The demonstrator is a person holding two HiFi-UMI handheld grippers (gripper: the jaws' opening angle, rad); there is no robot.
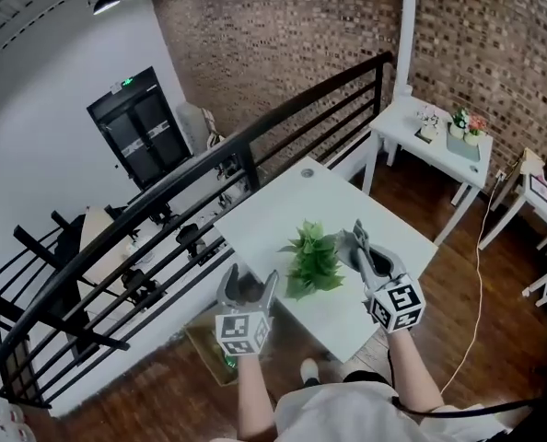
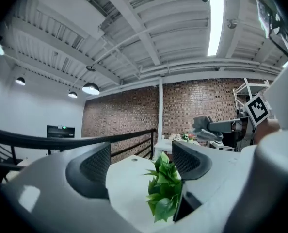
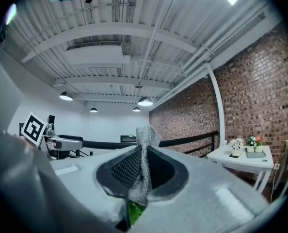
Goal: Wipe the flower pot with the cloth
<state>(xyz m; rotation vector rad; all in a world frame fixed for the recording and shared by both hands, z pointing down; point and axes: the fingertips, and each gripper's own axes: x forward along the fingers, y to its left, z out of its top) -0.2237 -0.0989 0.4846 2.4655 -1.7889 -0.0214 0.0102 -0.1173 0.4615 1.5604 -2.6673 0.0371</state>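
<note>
right claw (image 3: pixel 144 171) pinching the cloth (image 3: pixel 145 144) at the plant's (image 1: pixel 312 261) 3 o'clock, left claw (image 2: pixel 141 163) spread apart at its 8 o'clock

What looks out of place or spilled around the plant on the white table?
Nothing stands out. The plant stands upright on the white table, nothing spilled. The right tongs pinch the cloth; the left tongs are open and empty beside the plant.

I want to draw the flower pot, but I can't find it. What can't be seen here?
Pot, head view: hidden under the plant's leaves.
Pot, left gripper view: cut off behind the left tongs.
Plant, right gripper view: only a green scrap shows below the cloth in the right tongs.
Things on far table, head view: too small.
</note>
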